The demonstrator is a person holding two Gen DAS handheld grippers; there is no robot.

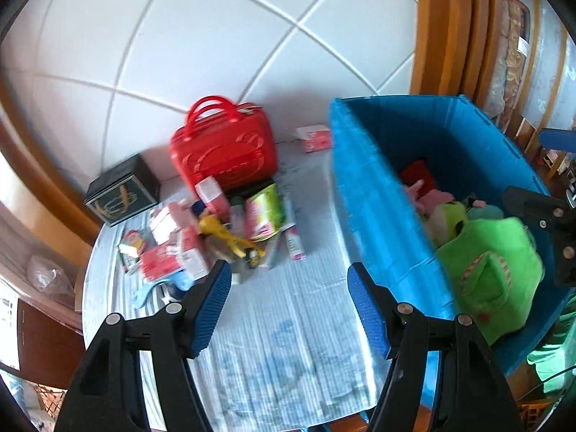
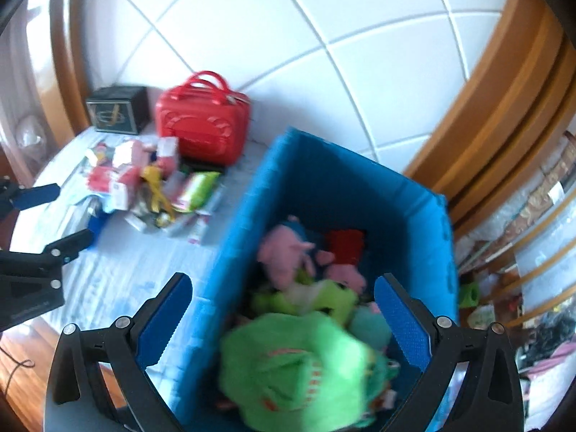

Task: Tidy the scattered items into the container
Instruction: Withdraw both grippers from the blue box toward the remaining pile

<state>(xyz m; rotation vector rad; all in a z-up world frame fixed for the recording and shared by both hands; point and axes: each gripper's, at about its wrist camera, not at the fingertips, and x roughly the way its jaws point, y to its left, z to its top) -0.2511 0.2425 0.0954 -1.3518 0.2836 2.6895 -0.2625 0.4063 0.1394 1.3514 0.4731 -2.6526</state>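
Note:
A blue fabric box [image 1: 374,194] stands on the right of the round table; it also shows in the right wrist view [image 2: 234,237]. Inside lie a bright green plush [image 1: 493,270] [image 2: 298,367], pink plush toys [image 2: 288,252] and a red item [image 2: 345,244]. A pile of small packets and boxes [image 1: 201,237] [image 2: 151,183] lies left of the box. My left gripper [image 1: 288,277] is open and empty above bare tablecloth. My right gripper [image 2: 282,298] is open above the box, over the green plush, not touching it.
A red toy case [image 1: 223,151] [image 2: 201,126] and a dark tin box [image 1: 122,190] [image 2: 117,109] stand at the back by the tiled wall. The table edge [image 1: 86,288] curves on the left. Wooden furniture [image 1: 450,32] rises at the right.

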